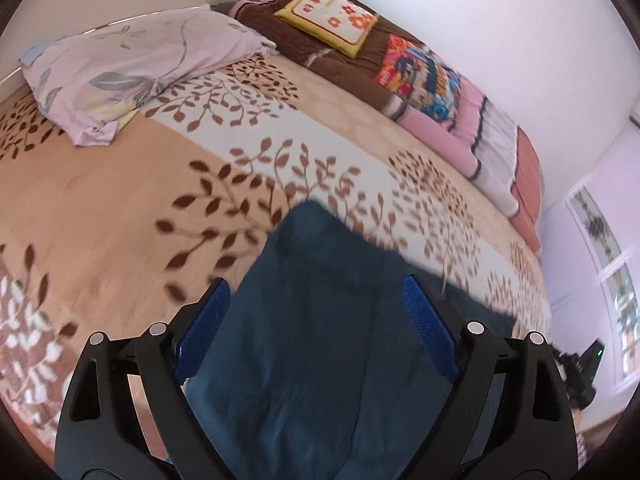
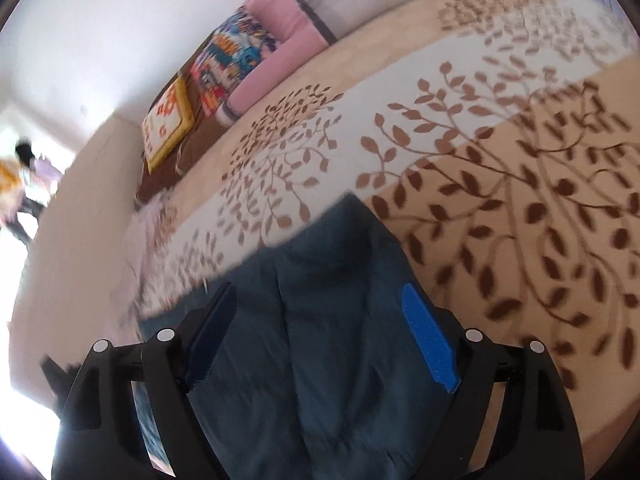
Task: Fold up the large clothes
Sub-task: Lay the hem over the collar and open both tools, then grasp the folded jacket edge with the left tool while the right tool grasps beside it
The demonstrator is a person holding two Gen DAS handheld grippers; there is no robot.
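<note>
Fingers (image 1: 430, 330) of the left gripper (image 1: 316, 332) stood wide apart, blue pads clear of the cloth, nothing clamped. Right gripper (image 2: 320, 336) likewise: fingers (image 2: 428, 338) spread wide, pads not pressing anything. Dark blue garment (image 1: 312, 340) lay flat on the bed beneath and between both pairs of fingers, its far edge reaching onto the white band of the bedspread (image 1: 120, 200); same garment (image 2: 320, 320) in the right wrist view. Bedspread was beige and white with a brown leaf print. Farther off: lilac floral pillow (image 1: 132, 68) near the headboard, yellow-edged cushion (image 1: 328, 18) on a brown blanket (image 1: 320, 56), folded pink bedding (image 1: 492, 152) along the wall. Both views motion-blurred.
</note>
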